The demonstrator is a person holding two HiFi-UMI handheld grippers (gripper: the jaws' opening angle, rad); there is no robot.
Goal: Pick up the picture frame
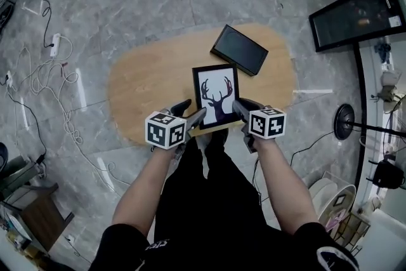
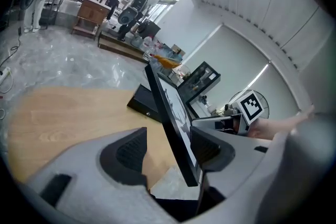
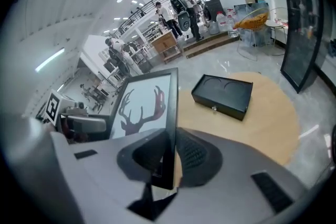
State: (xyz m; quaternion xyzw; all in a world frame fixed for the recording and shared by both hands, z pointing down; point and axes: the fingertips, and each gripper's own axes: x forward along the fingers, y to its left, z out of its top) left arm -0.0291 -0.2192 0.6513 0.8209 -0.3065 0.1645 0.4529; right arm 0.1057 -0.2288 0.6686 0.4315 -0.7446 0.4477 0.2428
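Where the two claws flank its near corners, the picture frame [image 1: 216, 93] is held above the counter [image 1: 146, 79], its long axis running away from the person.
Right claw [image 1: 240, 108]: clamped on the right edge.
Left claw [image 1: 194, 116]: astride the left edge, one pad touching, a gap at the other.
Beyond: black box [image 1: 240, 49].

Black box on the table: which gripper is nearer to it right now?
Right. The right gripper grips the right edge of the picture frame, just on the near side of the black box. The left gripper straddles the frame's left edge, farther off to the side.
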